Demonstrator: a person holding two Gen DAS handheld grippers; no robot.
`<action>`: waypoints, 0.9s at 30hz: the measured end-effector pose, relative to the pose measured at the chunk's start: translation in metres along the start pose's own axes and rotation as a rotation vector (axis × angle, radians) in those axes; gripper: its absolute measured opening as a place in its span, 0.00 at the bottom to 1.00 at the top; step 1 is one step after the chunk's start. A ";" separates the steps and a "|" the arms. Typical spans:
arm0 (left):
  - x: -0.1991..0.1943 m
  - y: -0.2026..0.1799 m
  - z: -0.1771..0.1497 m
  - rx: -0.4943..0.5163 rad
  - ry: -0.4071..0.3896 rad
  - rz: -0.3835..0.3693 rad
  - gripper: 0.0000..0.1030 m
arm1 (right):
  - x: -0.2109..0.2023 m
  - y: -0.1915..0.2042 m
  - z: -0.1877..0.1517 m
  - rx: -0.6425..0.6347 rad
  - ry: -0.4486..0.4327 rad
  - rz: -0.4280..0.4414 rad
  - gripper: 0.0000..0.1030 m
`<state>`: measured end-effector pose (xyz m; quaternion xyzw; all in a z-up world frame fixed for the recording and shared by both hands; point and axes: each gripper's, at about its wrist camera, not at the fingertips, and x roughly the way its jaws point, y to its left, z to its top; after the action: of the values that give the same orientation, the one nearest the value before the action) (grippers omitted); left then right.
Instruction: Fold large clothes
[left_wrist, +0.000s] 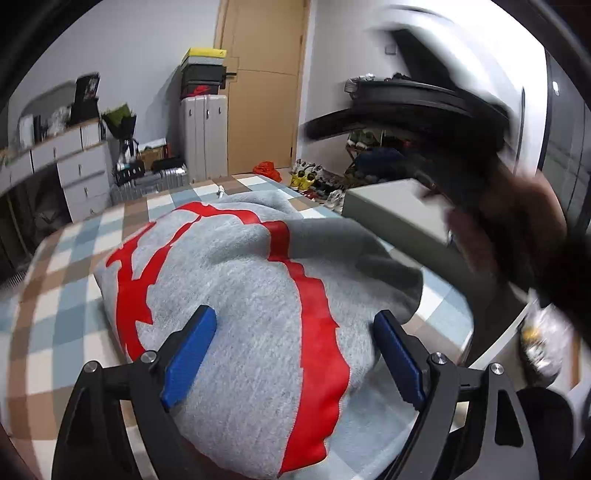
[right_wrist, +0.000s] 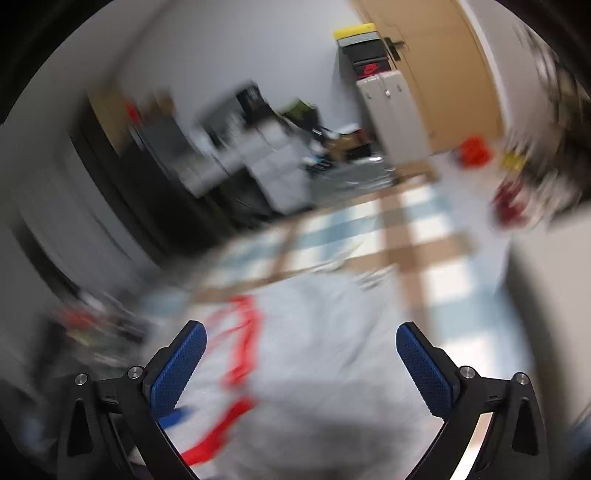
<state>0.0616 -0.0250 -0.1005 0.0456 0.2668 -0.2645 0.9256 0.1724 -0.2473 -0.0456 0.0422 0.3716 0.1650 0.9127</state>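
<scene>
Grey fleece sweatshirt with red lettering (left_wrist: 236, 280) lies bunched on the blue, brown and white checked bedcover (left_wrist: 55, 280). The left gripper (left_wrist: 295, 325) hovers over it, jaws wide apart; the right gripper (right_wrist: 301, 341), blurred, is likewise spread and empty above the cloth.

Checked bed (left_wrist: 74, 258) (grey sweatshirt (left_wrist: 240, 295) atop)

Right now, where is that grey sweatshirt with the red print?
In the left wrist view the sweatshirt lies bunched on the checked bedspread, filling the middle of the picture just ahead of the open left gripper, with a grey box to its right.
</scene>
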 end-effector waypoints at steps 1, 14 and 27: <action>0.001 -0.004 0.000 0.025 0.003 0.016 0.81 | 0.019 0.001 0.011 -0.035 0.067 -0.037 1.00; 0.002 -0.001 -0.002 0.049 0.005 0.004 0.82 | 0.152 0.025 0.030 -0.323 0.497 -0.062 0.27; 0.009 -0.010 -0.003 0.110 0.004 0.048 0.82 | 0.186 0.021 0.035 -0.472 0.414 -0.032 0.20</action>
<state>0.0615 -0.0370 -0.1072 0.1035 0.2527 -0.2564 0.9272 0.3156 -0.1637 -0.1393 -0.2109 0.5015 0.2375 0.8048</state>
